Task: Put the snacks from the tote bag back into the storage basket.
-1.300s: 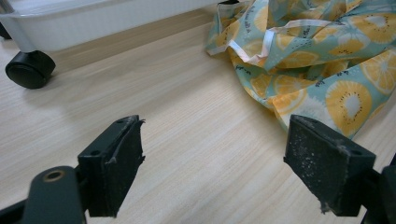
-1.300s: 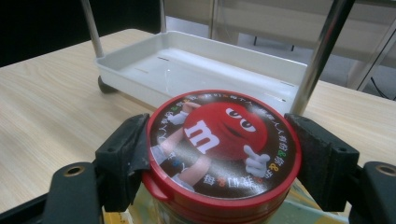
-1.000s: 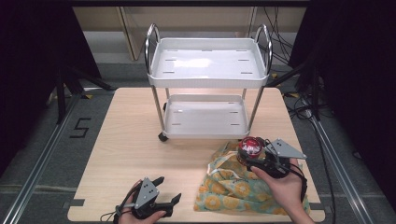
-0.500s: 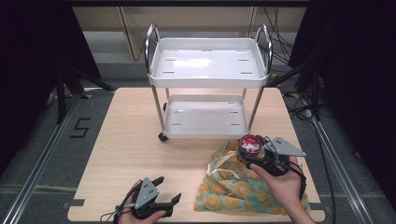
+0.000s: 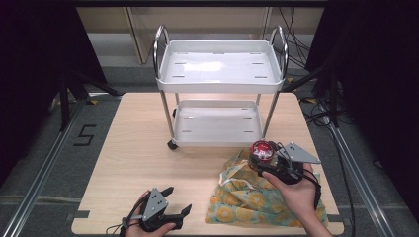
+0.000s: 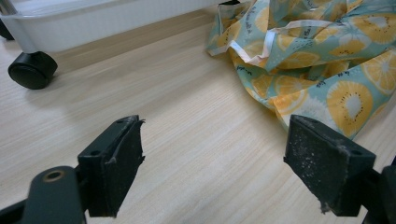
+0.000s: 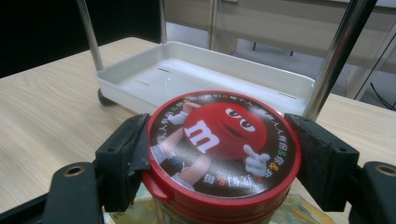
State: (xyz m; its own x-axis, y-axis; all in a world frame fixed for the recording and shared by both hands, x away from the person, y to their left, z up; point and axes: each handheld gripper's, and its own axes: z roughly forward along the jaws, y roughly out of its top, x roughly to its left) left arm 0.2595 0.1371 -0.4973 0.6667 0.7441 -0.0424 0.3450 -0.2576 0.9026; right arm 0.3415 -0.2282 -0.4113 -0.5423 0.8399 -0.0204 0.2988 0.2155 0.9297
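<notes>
My right gripper [image 5: 263, 159] is shut on a red-lidded candy jar [image 5: 262, 151], held upright above the patterned cloth bag [image 5: 247, 200] at the table's front right. In the right gripper view both jaws press the sides of the jar [image 7: 223, 156], whose lid shows a red cartoon candy. My left gripper [image 5: 175, 200] rests open near the table's front edge, left of the bag. Its view shows bare wood between the wide-apart jaws and the bag [image 6: 322, 60] ahead to the right.
A white two-shelf cart [image 5: 221, 89] with chrome posts stands on the table behind the bag; its lower tray [image 7: 196, 77] lies just beyond the jar. A black caster [image 6: 31, 69] shows in the left gripper view. Cables hang off the table's right side.
The jar in my right gripper has shifted slightly up and toward the cart. The left gripper has stayed put.
</notes>
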